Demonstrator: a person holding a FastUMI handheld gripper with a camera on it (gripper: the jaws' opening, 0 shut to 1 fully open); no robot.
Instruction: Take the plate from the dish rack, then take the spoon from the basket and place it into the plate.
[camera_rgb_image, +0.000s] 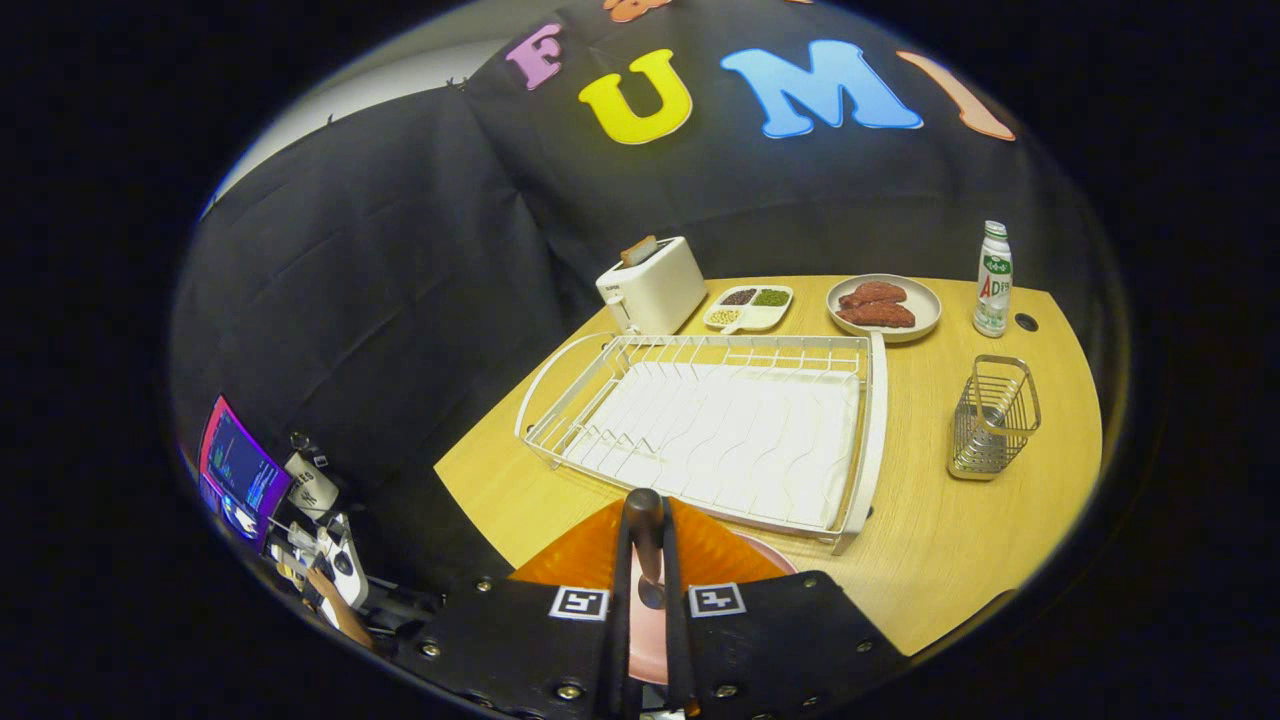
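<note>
One empty dish rack (720, 425), one wire basket (990, 418), one pink plate (648, 620). The hand-held gripper (646, 560) has its fingers drawn narrow, clamped on a dark spoon handle (645, 525) above the plate, just before the rack. Beyond stand a toaster (652, 285), a divided dish (750, 307), a meat plate (884, 305) and a bottle (993, 280) on the tabletop (930, 540).

The claw (646, 560) is matte black — two broad flat plates, each tapering into a thin dark finger (622, 560), the two set close side by side. Each plate carries a small white square marker printed with a black pattern, and silver screw heads dot the plates' edges.
</note>
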